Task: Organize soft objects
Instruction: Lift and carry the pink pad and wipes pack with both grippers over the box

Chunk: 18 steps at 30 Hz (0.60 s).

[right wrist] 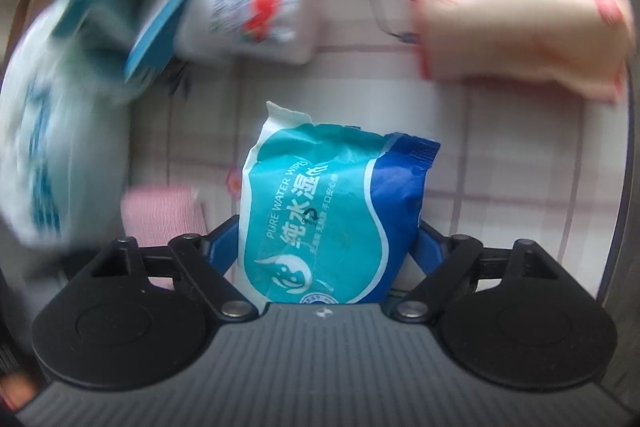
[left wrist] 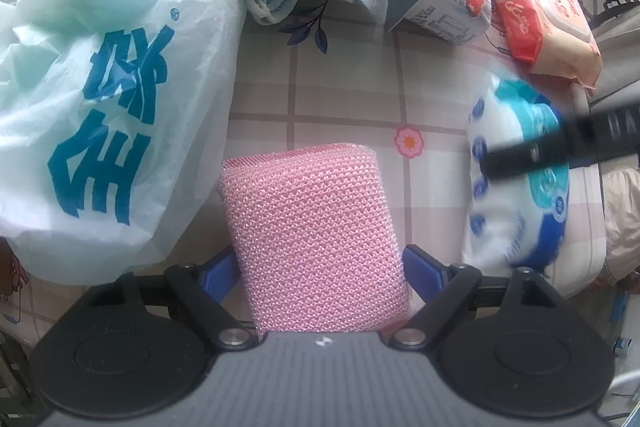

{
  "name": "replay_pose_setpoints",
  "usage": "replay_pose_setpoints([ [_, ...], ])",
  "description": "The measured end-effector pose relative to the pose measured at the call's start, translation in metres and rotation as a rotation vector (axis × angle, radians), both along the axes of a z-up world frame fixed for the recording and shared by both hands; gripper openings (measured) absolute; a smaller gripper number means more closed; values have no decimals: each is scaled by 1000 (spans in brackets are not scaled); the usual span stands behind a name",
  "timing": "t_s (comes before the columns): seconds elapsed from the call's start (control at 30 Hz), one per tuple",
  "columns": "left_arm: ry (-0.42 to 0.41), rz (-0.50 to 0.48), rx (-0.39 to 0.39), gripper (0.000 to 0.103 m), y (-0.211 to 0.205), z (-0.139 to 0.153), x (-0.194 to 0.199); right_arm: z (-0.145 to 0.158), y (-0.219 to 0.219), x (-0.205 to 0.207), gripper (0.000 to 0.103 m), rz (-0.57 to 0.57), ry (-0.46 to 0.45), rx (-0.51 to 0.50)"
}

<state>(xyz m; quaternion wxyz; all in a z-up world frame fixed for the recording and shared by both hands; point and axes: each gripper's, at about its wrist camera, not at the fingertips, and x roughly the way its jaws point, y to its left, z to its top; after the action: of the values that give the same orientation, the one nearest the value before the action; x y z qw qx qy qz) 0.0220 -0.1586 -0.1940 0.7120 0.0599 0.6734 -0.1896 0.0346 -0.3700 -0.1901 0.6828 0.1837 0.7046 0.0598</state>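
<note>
The left gripper is squeezing a pink sponge between its two blue fingers, one on each side. The sponge is sticking out over the middle of the table. A big white bag is lying just beside it, toward the table's left edge.

The right gripper is holding a blue pack of wipes the same way, near the table's right edge. Past it, toward the far edge, a red pack and a small bottle are lying.
</note>
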Motion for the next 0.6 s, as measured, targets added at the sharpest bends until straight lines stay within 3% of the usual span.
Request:
replay_pose_setpoints([
  [0.1,-3,-10,2,87,0,0,0,0,3,-4,87,63,14,-16],
  [0.3,-11,-8,6,87,-3,0,1,-5,1,-17,90,-22,26,-10],
  [0.43,-28,-13,11,85,-4,2,1,5,8,-31,79,8,-14,-42],
  [0.6,-41,-8,0,82,-4,6,0,8,8,-36,74,-36,-30,-28],
])
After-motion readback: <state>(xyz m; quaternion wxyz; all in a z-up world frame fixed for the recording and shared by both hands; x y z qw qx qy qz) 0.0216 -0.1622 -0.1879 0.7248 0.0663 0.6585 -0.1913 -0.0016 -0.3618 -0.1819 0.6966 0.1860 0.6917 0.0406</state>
